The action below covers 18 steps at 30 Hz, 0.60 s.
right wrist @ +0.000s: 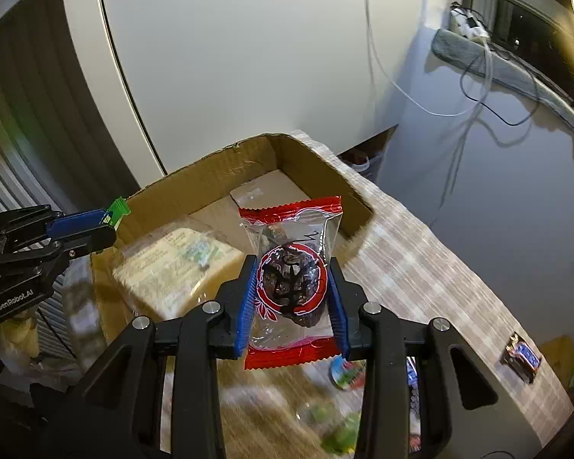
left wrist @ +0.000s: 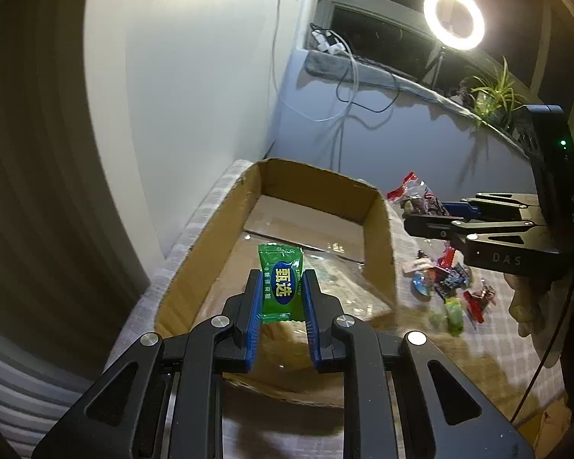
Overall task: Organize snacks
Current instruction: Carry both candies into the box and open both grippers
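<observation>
Green candy wrapper (left wrist: pixel 280 287): big yellow Chinese chars "甄选" on a blue oval, w/ tiny "ZHENXUAN" up the oval's right edge; small yellow print on its left too fine to read. Right gripper (left wrist: pixel 424 217) body has "DAS" in pale letters, rest cut off. Left gripper (right wrist: pixel 107 225) body reads "GenRobot.AI". Red-and-clear snack packet (right wrist: pixel 292 283) has a black brush-style char in a red ring, illegible. Dark bar wrapper (right wrist: pixel 521 357) on the tablecloth: blue logo, too blurred.

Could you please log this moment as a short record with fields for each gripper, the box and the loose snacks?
left gripper: shut on green candy, above the box
right gripper: shut on red packet, near the box's edge
box: cardboard, open top, no snacks visible inside
loose snacks: heap on the cloth beside the box
chocolate bar: lies apart on the cloth
</observation>
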Motion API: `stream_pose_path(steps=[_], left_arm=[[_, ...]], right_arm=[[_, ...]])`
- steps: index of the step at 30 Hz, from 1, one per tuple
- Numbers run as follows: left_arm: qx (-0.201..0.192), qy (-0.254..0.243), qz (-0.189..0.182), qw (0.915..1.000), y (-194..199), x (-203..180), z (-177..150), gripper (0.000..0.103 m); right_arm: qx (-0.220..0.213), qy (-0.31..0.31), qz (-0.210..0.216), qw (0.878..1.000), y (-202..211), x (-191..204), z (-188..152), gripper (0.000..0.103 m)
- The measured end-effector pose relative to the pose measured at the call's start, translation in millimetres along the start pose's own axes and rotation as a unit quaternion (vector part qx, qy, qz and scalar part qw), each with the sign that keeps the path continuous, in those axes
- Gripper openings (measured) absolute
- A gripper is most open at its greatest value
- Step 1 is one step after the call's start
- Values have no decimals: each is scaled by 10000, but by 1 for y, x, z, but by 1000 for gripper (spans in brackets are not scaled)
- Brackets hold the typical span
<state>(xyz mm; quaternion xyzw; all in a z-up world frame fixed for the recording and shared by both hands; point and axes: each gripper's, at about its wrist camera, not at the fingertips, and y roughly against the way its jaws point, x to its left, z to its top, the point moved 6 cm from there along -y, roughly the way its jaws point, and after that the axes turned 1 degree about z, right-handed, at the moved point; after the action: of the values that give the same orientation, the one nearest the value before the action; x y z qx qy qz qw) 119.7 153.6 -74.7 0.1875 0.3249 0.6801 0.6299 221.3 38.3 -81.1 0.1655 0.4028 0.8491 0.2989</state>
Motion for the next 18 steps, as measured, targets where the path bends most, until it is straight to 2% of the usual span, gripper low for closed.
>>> stream_pose_path(steps=[14, 17, 18], left_arm=[[84, 83, 99, 9999, -12, 12, 2, 20], [92, 104, 106, 9998, -12, 13, 2, 22], [89, 103, 107, 9998, -12, 13, 2, 23]], right_arm=[[179, 78, 185, 9996, -36, 15, 13, 36], [164, 80, 157, 9997, -37, 15, 15, 41], [151, 80, 141, 9998, -36, 15, 16, 45]])
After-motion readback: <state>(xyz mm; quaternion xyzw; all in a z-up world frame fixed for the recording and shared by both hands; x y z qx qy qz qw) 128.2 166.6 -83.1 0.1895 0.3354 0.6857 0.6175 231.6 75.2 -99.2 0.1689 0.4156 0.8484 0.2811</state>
